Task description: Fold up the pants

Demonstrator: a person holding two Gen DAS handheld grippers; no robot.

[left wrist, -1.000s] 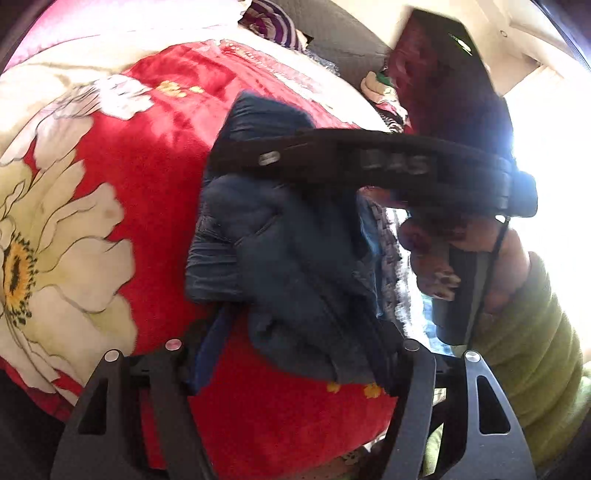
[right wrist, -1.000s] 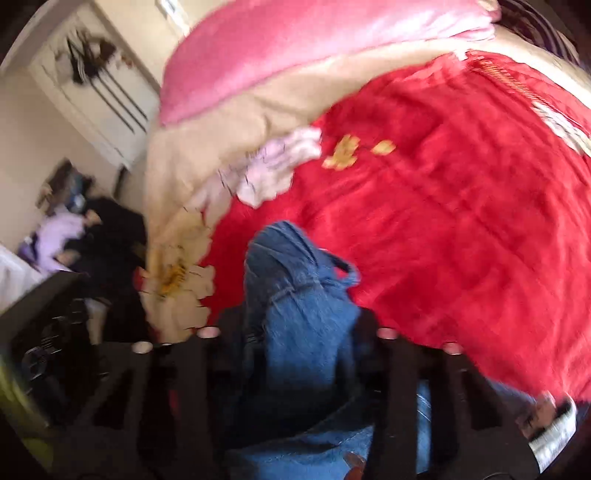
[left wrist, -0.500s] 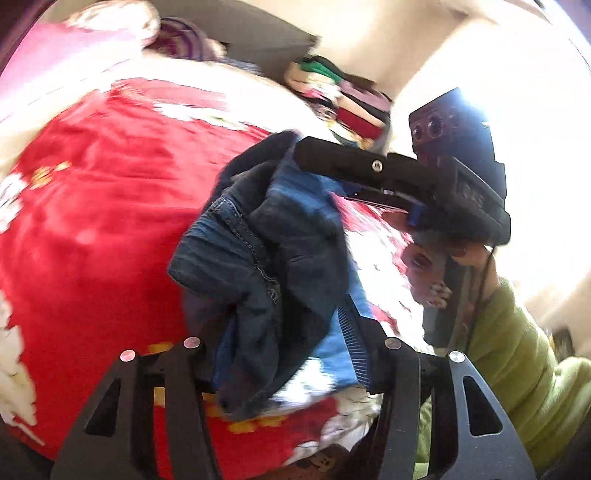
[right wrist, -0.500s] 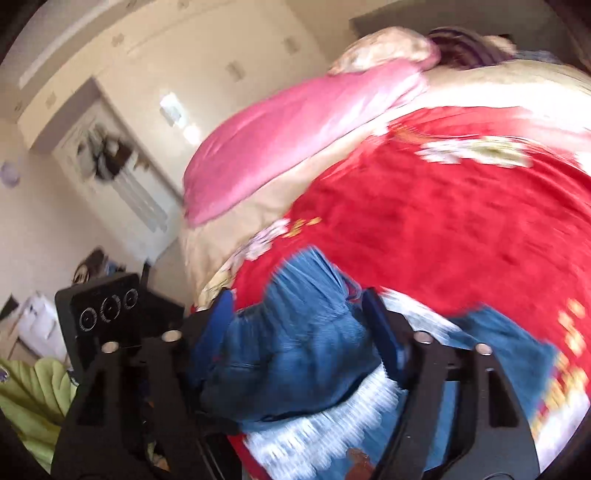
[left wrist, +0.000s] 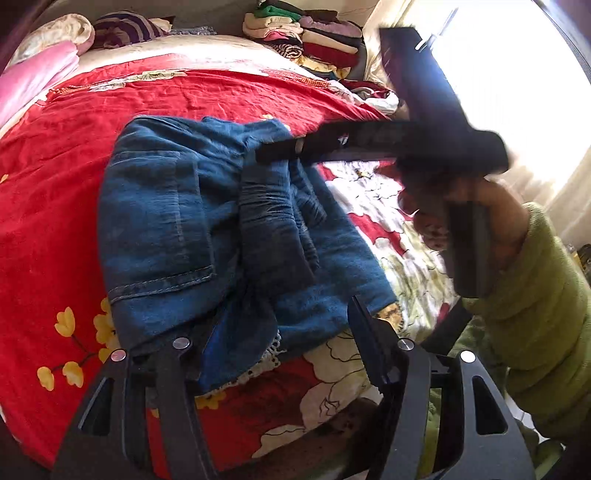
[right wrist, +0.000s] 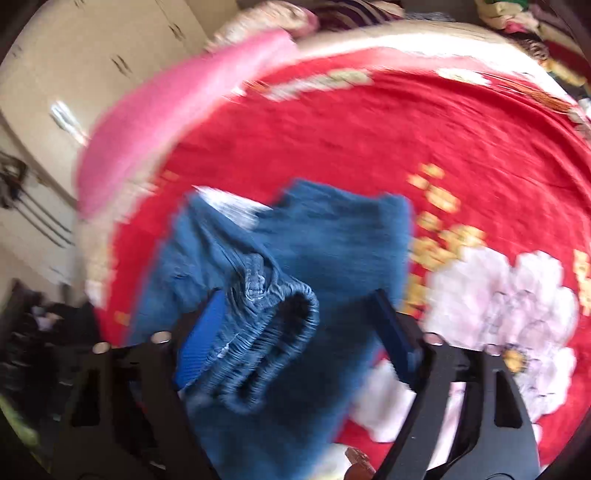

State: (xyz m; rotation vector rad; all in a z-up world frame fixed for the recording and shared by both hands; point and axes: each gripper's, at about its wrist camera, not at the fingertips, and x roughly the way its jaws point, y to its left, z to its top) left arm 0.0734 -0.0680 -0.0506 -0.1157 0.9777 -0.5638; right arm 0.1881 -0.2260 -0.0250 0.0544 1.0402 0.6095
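Blue denim pants [left wrist: 207, 229] lie bunched on the red flowered bedspread [left wrist: 55, 206]. My left gripper [left wrist: 288, 347] is open, its jaws wide apart with the pants' lace-trimmed hem lying between them. The right gripper [left wrist: 280, 153] shows in the left wrist view, held by a hand in a green sleeve, reaching over the far side of the pants. In the right wrist view my right gripper [right wrist: 299, 332] is open, the elastic waistband [right wrist: 273, 314] lying between its blue pads [right wrist: 201, 336]. The pants [right wrist: 332, 236] spread beyond it.
A pink pillow [left wrist: 29, 81] lies at the bed's far left. Stacks of folded clothes [left wrist: 310, 33] stand at the back right. The bed's near edge [left wrist: 332, 424] runs below my left gripper. White wardrobe doors [right wrist: 110, 55] stand beyond the bed.
The pants were held up off the bed and have come down onto the bedspread. Both grippers' jaws now stand wide apart around the cloth. Both cameras swung toward the bed's far end.
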